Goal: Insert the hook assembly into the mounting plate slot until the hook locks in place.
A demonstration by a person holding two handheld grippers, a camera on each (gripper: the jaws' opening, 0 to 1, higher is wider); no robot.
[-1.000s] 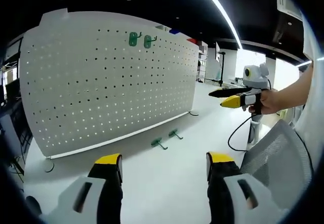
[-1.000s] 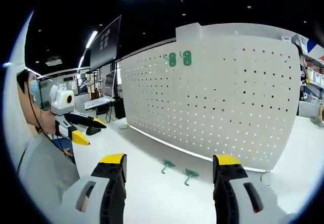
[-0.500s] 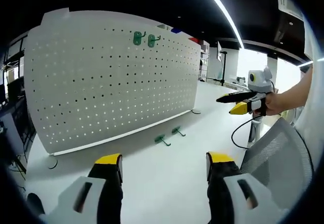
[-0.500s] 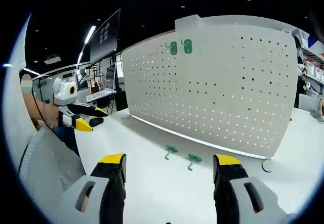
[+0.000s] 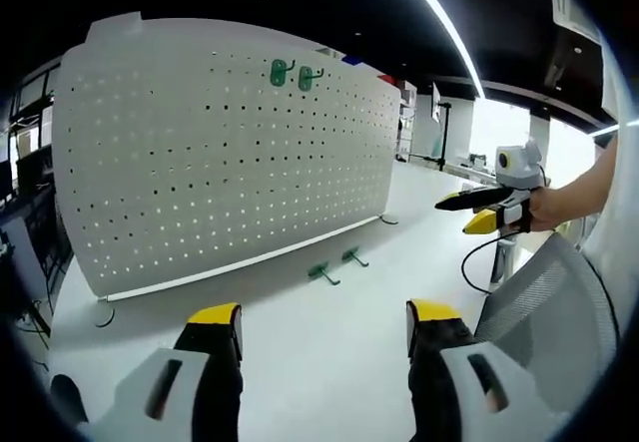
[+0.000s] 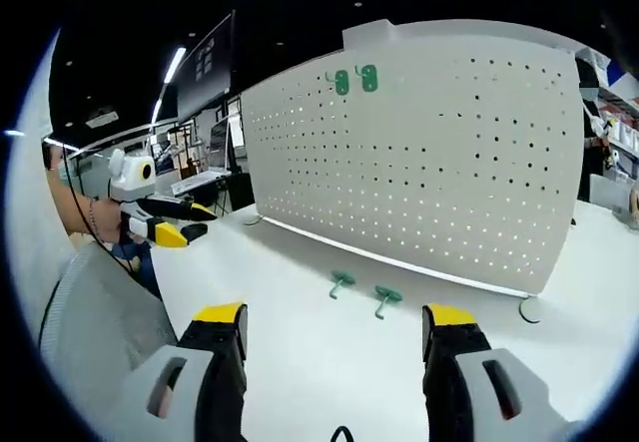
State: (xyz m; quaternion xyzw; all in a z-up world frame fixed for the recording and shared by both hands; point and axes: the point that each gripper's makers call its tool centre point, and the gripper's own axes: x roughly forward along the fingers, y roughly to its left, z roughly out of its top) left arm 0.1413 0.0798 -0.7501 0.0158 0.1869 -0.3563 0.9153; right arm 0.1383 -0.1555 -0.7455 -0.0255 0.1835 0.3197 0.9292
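A white perforated mounting plate (image 5: 220,153) (image 6: 439,163) stands upright on the white table. Two green hooks (image 5: 291,75) (image 6: 354,81) hang near its top edge. Two more green hooks lie loose on the table in front of it, seen in the left gripper view (image 5: 320,273) (image 5: 350,255) and in the right gripper view (image 6: 341,282) (image 6: 385,297). My left gripper (image 5: 324,327) (image 6: 180,222) is open and empty, well short of them. My right gripper (image 6: 334,327) (image 5: 477,211) is open too, with nothing between its jaws.
The white table (image 5: 329,362) stretches wide in front of the plate. A person's arm (image 5: 579,188) holds the right gripper, with a grey mesh sleeve (image 5: 549,312) below. A cable (image 5: 474,262) hangs from it. Shelves and desks fill the dim room behind.
Both cameras have drifted, so the plate and loose hooks sit slightly higher and nearer in view. Each gripper has shifted outward in the other's view. Nothing was grasped.
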